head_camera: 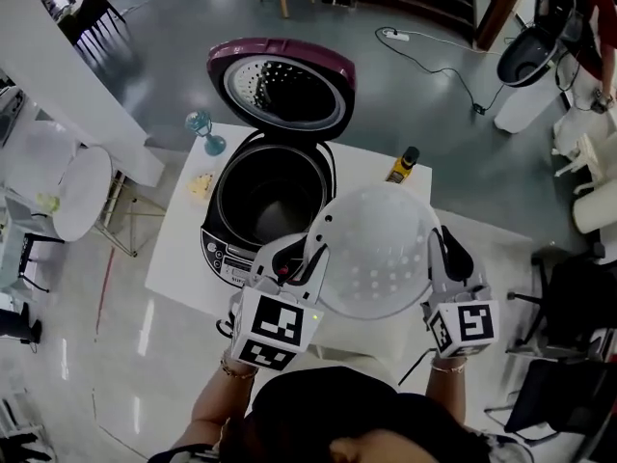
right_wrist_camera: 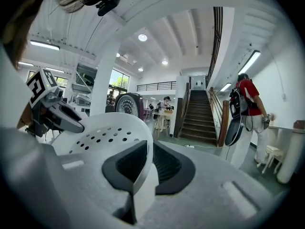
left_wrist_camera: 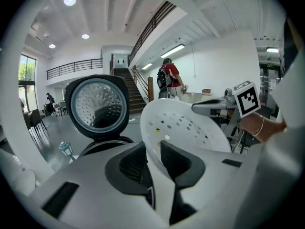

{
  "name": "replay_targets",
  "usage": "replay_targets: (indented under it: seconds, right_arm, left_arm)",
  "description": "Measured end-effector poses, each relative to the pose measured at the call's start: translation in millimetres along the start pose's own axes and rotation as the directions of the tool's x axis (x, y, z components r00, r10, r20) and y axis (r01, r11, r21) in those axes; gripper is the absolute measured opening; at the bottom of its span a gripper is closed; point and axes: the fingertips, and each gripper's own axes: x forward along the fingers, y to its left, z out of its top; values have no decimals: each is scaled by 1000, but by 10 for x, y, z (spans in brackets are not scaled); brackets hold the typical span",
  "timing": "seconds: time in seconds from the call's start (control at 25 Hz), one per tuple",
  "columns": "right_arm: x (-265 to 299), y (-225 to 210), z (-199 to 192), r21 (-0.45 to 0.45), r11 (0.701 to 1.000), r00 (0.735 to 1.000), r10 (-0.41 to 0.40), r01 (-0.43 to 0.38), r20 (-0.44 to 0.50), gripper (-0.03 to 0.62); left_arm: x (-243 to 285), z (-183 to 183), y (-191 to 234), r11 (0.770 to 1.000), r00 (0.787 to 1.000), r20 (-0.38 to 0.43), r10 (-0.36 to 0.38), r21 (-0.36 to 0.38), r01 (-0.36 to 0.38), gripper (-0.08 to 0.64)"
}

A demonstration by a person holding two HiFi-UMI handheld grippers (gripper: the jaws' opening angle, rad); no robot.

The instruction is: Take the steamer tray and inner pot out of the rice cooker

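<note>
I have the steamer tray [head_camera: 374, 249] clear of the rice cooker [head_camera: 220, 249], held in the air just to its near right side. My left gripper [head_camera: 307, 251] is clamped on the rim nearest the cooker and my right gripper [head_camera: 445, 255] is clamped on the opposite rim. Each pair of jaws pinches only a thin plastic edge, so I judge the main risk is slip: if one hand drifts or twists out of step with the other, the rim could flex and pop free, and the tray would drop onto the table [head_camera: 178, 254]. A low swing could also clip the bottle [head_camera: 403, 165] behind the tray, right of the cooker. The open lid [head_camera: 281, 90] stands at the cooker's far side. I count one tray, one inner pot [head_camera: 265, 210] inside the cooker, one bottle, one glass [head_camera: 203, 130] at the cooker's far left, and two grippers.
</note>
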Motion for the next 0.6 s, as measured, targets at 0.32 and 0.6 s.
replay_targets:
  seconds: [0.32,0.6]
  right_arm:
    - [-251,-595,-717,94,995,991,-25,38,-132,41]
    - [-95,-856,-1442,165,986,968,24,18,-250,40]
  left_arm:
    - [484,-278,-725,998,996,-90,28,57,-23,101]
    - [1060,-682,-907,1000,978,-210,-5,-12,3,100]
